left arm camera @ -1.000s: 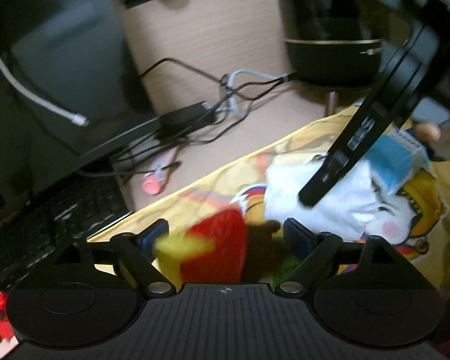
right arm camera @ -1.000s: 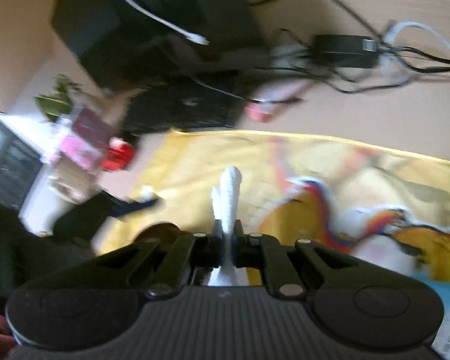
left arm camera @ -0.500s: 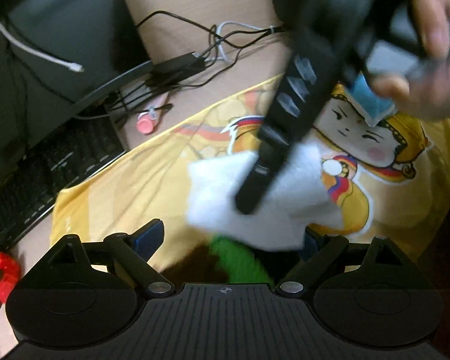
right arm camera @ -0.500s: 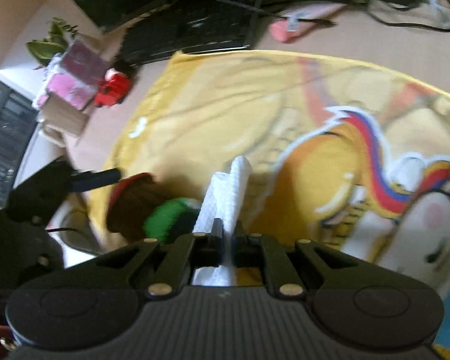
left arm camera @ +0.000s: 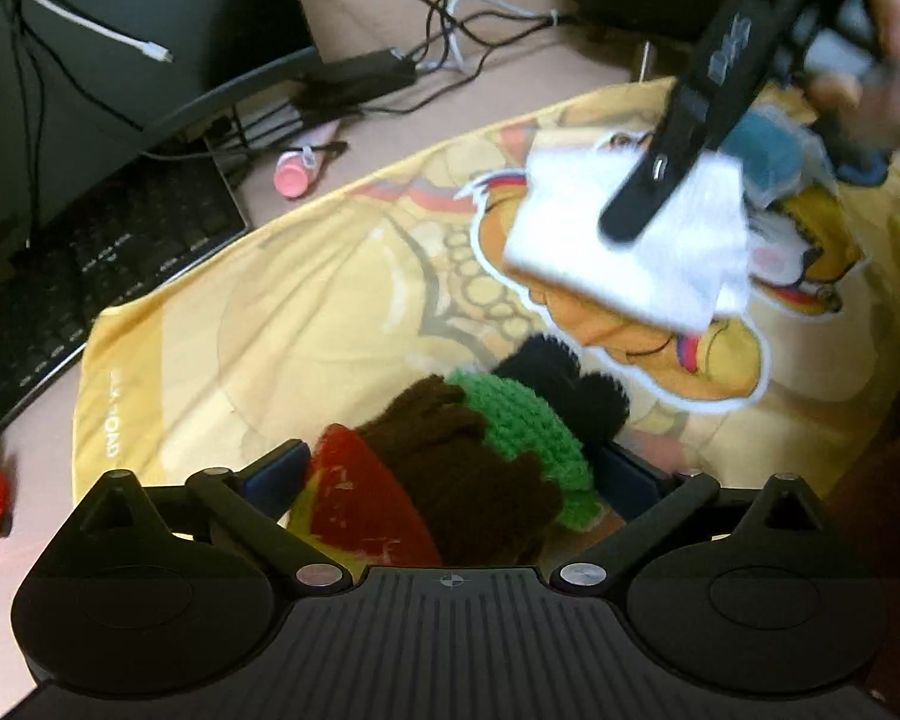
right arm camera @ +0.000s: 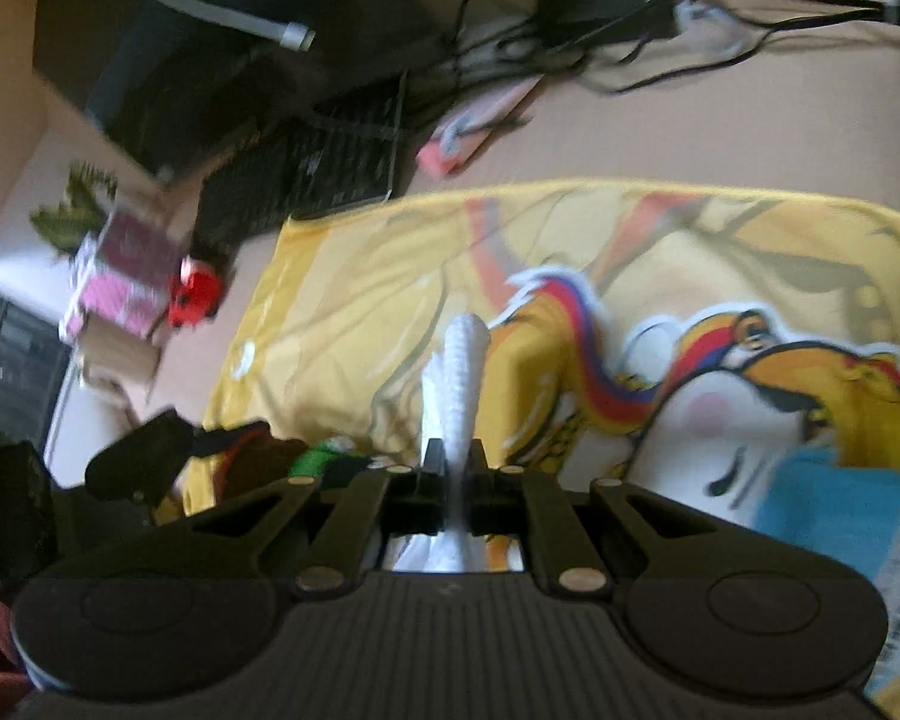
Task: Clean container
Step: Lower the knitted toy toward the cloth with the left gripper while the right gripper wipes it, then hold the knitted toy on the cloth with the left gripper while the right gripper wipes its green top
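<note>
My left gripper [left arm camera: 450,468] is shut on the container [left arm camera: 486,474], a red and yellow vessel in a brown, green and black crochet cover, held low over the yellow cloth [left arm camera: 330,300]. The right gripper [right arm camera: 453,468] is shut on a folded white tissue [right arm camera: 465,360] that sticks out forward between its fingers. In the left wrist view that tissue [left arm camera: 630,240] hangs above and to the right of the container, not touching it, under a black right finger [left arm camera: 678,138]. In the right wrist view the container [right arm camera: 312,456] shows low at the left.
A black keyboard [left arm camera: 90,276] and a monitor base lie left of the cloth. A pink tube [left arm camera: 297,171], a power adapter [left arm camera: 354,75] and tangled cables sit behind it. A blue packet [right arm camera: 828,516] rests on the cloth's right side. A hand [left arm camera: 894,30] grips the right tool.
Half a second ago the tissue was down over the container; now the right gripper has drawn it up and to the right, away from it. The left gripper still holds the container.
</note>
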Demonstrator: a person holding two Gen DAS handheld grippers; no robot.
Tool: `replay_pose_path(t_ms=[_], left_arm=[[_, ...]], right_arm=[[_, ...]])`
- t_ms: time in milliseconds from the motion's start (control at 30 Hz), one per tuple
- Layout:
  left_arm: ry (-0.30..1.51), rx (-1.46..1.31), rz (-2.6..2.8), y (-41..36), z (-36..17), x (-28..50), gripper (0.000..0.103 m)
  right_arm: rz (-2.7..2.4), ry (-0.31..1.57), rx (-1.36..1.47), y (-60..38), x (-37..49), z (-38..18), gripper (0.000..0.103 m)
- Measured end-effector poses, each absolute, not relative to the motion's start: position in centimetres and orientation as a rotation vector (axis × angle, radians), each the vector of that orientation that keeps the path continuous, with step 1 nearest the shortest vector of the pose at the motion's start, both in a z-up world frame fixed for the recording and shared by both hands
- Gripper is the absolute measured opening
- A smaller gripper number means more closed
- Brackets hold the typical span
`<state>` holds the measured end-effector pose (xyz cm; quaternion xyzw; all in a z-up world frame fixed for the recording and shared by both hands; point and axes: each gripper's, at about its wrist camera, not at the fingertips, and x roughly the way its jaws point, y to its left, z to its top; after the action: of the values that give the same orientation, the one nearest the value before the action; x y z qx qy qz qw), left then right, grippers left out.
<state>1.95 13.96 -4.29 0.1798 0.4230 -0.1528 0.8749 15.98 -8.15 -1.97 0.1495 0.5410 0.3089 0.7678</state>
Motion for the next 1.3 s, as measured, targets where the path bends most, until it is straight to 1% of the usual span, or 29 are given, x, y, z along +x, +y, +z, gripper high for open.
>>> replay_pose_path(t_ms=[67, 133, 200, 367, 500, 567, 667, 767, 833, 900, 967, 1167, 1300], left_arm=[[0.885, 0.351, -0.305, 13.6, -4.0, 2.3, 0.1], [0.872, 0.32, -0.313, 13.4, -3.1, 2.7, 0.088], [0.838, 0.32, -0.327, 12.9, -1.9, 3.3, 0.088], [0.676, 0.399, -0.359, 11.0, 1.3, 6.1, 0.089], [0.609, 0.369, -0.376, 8.6, -0.1, 8.7, 0.089], [0.611, 0.422, -0.389, 7.2, -1.9, 8.9, 0.089], [0.654, 0.557, -0.419, 5.4, -4.1, 8.2, 0.089], [0.645, 0.602, -0.458, 5.0, -4.6, 6.3, 0.092], [0.63, 0.615, -0.477, 5.0, -4.6, 5.1, 0.092], [0.614, 0.613, -0.489, 5.2, -4.3, 4.1, 0.093], [0.619, 0.603, -0.494, 5.5, -4.1, 3.8, 0.093], [0.657, 0.591, -0.553, 6.6, -3.3, 3.5, 0.094], [0.652, 0.572, -0.647, 7.4, -2.6, 3.7, 0.095]], right_arm=[[0.645, 1.145, 0.345, -9.1, 16.2, -1.2, 0.006], [0.628, 1.111, 0.349, -9.6, 16.5, -0.3, 0.006], [0.619, 1.08, 0.35, -9.8, 16.8, 0.5, 0.006], [0.6, 1.026, 0.311, -9.2, 17.2, 1.8, 0.007], [0.59, 1.013, 0.258, -8.7, 16.8, 1.8, 0.006], [0.594, 1.01, 0.274, -8.8, 16.8, 1.8, 0.006], [0.698, 1.009, 0.395, -8.3, 17.2, 2.1, 0.006], [0.81, 1.079, 0.447, -6.4, 17.5, 1.2, 0.006], [0.796, 1.151, 0.385, -5.2, 17.1, -0.3, 0.006], [0.755, 1.182, 0.323, -5.3, 16.6, -1.2, 0.006], [0.734, 1.201, 0.36, -6.8, 16.0, -1.5, 0.006], [0.628, 1.221, 0.397, -11.0, 14.9, -2.8, 0.007], [0.591, 1.225, 0.352, -11.0, 14.4, -3.6, 0.007]])
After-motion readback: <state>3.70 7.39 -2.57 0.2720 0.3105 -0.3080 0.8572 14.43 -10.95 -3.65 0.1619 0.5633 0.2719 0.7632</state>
